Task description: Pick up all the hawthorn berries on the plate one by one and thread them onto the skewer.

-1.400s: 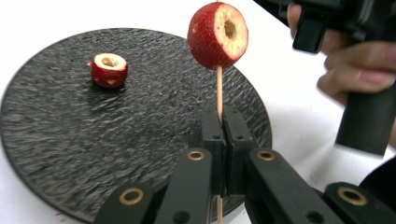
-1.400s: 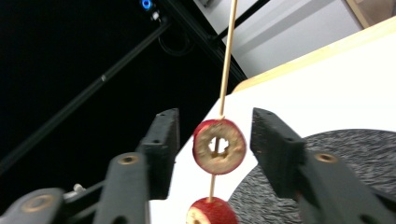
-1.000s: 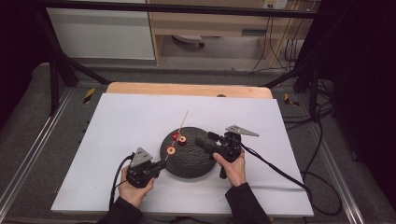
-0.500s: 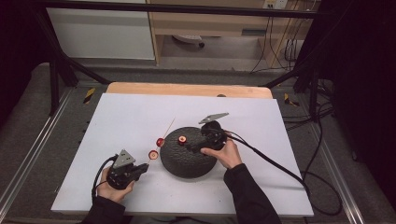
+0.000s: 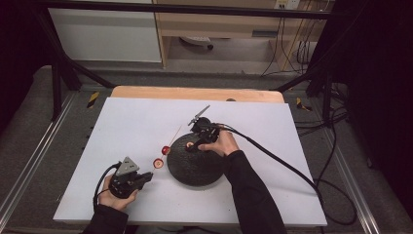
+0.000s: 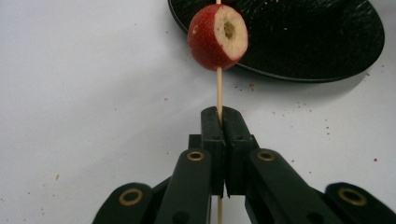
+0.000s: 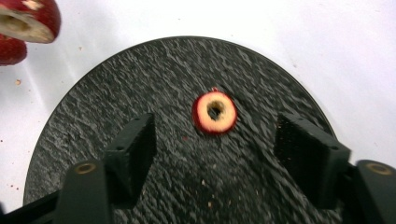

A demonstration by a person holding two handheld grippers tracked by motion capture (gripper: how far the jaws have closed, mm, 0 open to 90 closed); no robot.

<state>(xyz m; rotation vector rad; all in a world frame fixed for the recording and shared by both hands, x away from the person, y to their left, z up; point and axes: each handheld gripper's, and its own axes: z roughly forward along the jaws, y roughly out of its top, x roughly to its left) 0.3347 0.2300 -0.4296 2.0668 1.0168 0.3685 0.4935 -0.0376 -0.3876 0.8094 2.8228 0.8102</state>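
High view: the white worktop [image 5: 122, 126] spreads across the frame with a bare wooden strip along its far edge. The biggest thing on it is a dark, rough-surfaced round plate [image 5: 192, 168], sitting a little toward the near edge of the worktop, about midway between its left and right edges.

The person's right arm reaches over the plate from the near edge, and the right claw [image 5: 198, 137] hangs over the plate's far rim. In the right gripper view its jaws are spread and have just been closing, with nothing pressed between the pads. A cored red fruit slice [image 7: 215, 112] lies flat on the plate between and just beyond them, touched by neither.

The left claw [image 5: 147, 176] is near the worktop's near-left corner, held low in the person's left hand, just off the plate's left side. In the left gripper view its jaws are pressed together on a thin wooden skewer [image 6: 219, 86], which runs straight out from the pads toward the plate. A red fruit half [image 6: 217, 37] with a pale, cored face is threaded on the skewer a short way beyond the pads, over the plate's rim. A second red piece [image 5: 166, 149] sits farther along the skewer, beside the plate's left edge.
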